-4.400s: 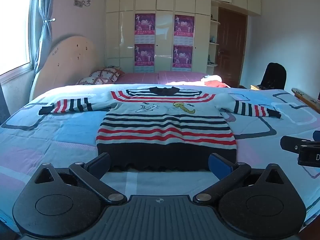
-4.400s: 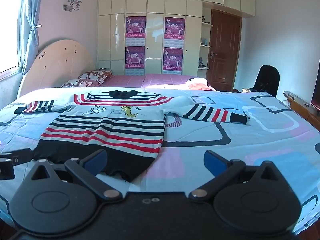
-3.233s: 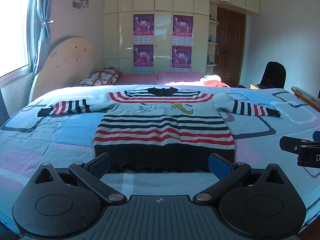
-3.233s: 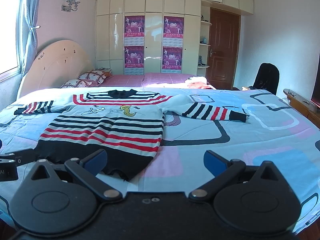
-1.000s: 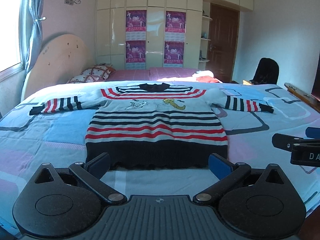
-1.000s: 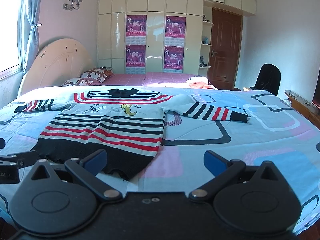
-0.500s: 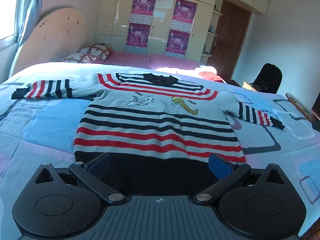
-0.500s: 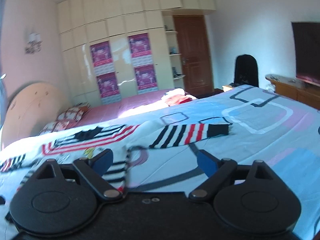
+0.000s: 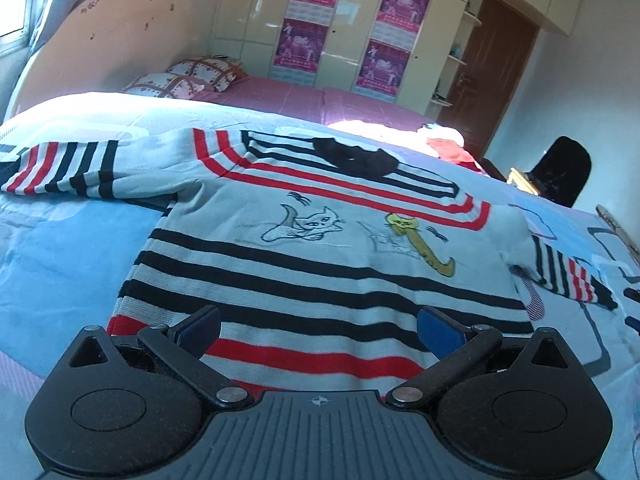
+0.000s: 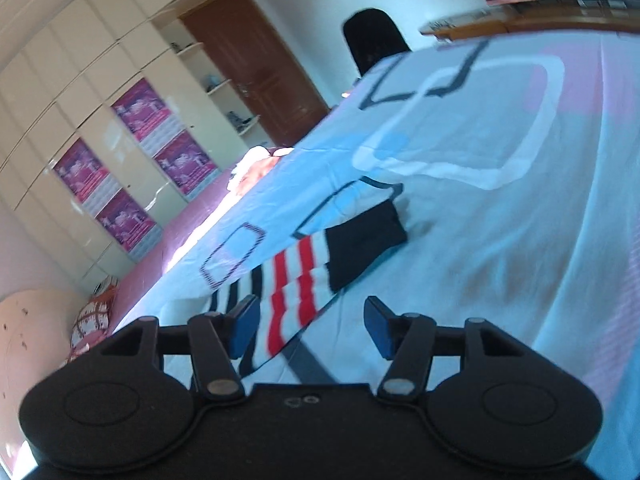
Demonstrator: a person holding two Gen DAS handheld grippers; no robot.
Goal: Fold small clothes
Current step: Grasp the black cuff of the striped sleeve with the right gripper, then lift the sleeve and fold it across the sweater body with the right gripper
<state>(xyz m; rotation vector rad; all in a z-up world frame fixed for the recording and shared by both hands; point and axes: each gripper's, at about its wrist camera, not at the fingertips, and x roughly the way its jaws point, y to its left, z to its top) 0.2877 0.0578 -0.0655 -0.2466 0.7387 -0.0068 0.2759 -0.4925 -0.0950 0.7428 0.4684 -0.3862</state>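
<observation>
A small striped sweater [image 9: 320,236] with red, black and pale stripes and cartoon animals lies flat on the bed, both sleeves spread out. My left gripper [image 9: 318,330] is open and hovers over its lower body, near the hem. Its left sleeve [image 9: 60,168] reaches toward the headboard side. My right gripper [image 10: 310,326] is open and tilted, close above the right sleeve [image 10: 304,280], whose black cuff [image 10: 364,240] lies just ahead of the fingers. The sleeve shows between the jaws, not pinched.
The sweater lies on a blue and pink patterned quilt [image 10: 500,220]. Pillows [image 9: 188,76] sit by the curved headboard [image 9: 104,52]. A red garment [image 9: 450,148] lies at the far bed edge. A black chair [image 9: 564,172] and brown door [image 9: 488,80] stand beyond.
My left gripper has moved forward over the sweater's body. My right gripper has swung right, tilted and dropped close to the right sleeve's cuff.
</observation>
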